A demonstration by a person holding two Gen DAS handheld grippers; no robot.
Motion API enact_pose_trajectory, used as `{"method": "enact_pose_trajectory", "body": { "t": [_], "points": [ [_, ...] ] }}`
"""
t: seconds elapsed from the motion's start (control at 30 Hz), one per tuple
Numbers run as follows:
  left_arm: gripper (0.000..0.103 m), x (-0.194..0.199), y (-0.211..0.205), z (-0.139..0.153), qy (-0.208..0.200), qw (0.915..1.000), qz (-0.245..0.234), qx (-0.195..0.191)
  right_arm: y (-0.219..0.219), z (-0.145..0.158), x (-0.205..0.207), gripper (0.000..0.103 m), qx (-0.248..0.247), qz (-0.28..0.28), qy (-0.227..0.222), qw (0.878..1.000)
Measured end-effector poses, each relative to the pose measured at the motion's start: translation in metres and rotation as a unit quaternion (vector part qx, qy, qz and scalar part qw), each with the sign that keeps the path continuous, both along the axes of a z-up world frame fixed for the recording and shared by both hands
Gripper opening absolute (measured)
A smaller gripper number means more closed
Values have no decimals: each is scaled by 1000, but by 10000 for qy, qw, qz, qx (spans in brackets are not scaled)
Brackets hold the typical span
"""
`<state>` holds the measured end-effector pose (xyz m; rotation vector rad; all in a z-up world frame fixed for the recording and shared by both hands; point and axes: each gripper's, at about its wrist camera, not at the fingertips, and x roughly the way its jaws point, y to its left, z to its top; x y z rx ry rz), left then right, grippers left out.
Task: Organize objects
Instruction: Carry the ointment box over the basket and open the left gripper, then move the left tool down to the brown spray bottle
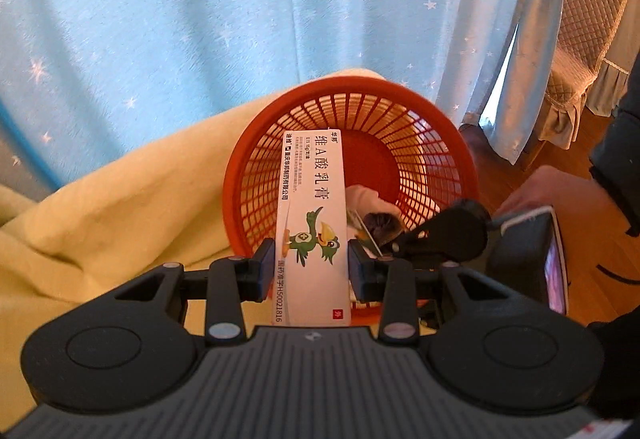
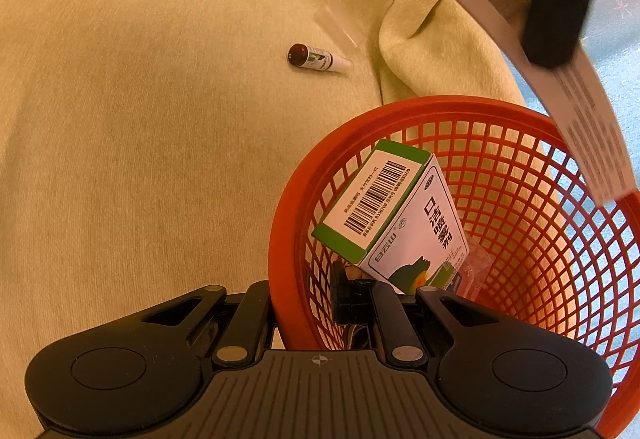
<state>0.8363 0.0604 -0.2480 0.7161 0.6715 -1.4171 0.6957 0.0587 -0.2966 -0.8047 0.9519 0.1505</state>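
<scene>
Lying across the left of both views, a pale yellow blanket point(image 2: 140, 159) shows a soft, finely ribbed nap and bunches into thick folds near the basket. On it, well apart from the basket, rests a small vial point(image 2: 318, 59) with a dark brown cap and printed label, with a clear, hard-to-read tube or cap point(image 2: 336, 25) just beyond it. In the left wrist view the left gripper point(image 1: 312, 263) clamps a long, flat white cardboard box point(image 1: 312, 223) printed with a green cartoon bird, holding it over the round orange plastic basket point(image 1: 436, 119), whose walls are an open lattice; the box's near end is cut off behind the gripper body. Deeper in the basket, crumpled items are too hidden to identify. The right gripper point(image 2: 304, 299) pinches the basket's smooth rim, one finger outside and one inside. Inside leans a green-and-white box point(image 2: 400, 223) with a barcode. At the far right, the blurred long box passes above, and a blue star-patterned curtain point(image 1: 240, 19) hangs behind.
</scene>
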Motion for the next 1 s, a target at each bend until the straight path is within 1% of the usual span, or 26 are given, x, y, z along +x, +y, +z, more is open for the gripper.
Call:
{"method": "enact_pose_trajectory", "body": {
  "t": [0.37,0.5,0.6,0.73,0.83,1.0],
  "points": [
    [32,-4,-26,-9,-76,9992,-359,151,1,1,-3,6,21,-3,-4,10000],
    [33,-3,-37,-10,-73,9990,-411,188,1,1,-4,6,31,-4,-12,10000],
    [38,0,-42,-6,-116,9995,-289,38,0,2,-3,6,48,-10,-11,10000],
    [38,7,-37,1,-138,9998,-130,-54,-1,5,-2,6,120,-38,-39,9999],
    [38,14,-30,4,-214,9998,-22,-32,-1,5,-3,6,148,-45,-52,9999],
    [38,27,-12,4,-351,9991,195,111,-1,5,-3,6,157,-47,-51,9999]
  ]
}}
